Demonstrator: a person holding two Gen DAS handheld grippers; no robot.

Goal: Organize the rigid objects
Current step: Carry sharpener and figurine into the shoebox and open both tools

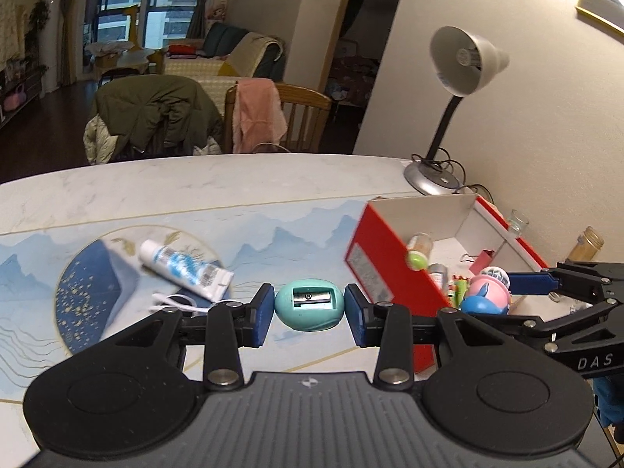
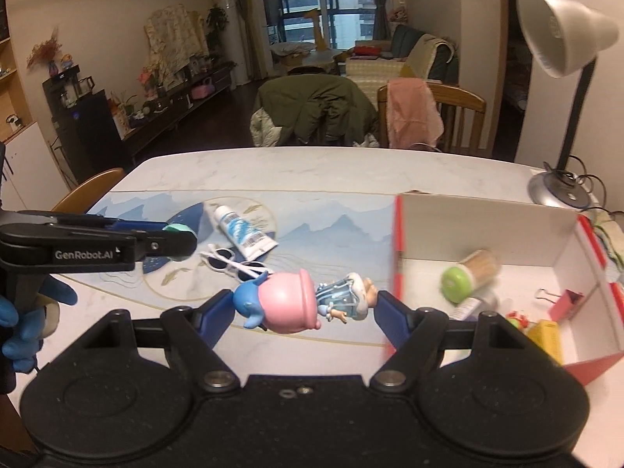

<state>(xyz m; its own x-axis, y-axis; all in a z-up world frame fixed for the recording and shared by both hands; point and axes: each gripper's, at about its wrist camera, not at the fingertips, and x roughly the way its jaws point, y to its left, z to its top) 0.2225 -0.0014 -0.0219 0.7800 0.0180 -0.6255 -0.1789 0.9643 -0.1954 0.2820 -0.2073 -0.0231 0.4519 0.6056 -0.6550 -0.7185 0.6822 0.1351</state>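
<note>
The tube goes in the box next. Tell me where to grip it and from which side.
Grip the tube across its round body, just below the cap, coming from above with the fingers either side of its width. It lies flat on the mat, cap toward the far edge, crimped end near the sunglasses; the body is fuller there than the flat crimp.

Non-task items: grey desk lamp (image 1: pixel 460 62) with coiled cord at the table's (image 1: pixel 195 179) far right corner; beyond its far edge, two chairs, one draped with an olive jacket (image 1: pixel 156 113), one with a pink cloth (image 1: pixel 257 111).
</note>
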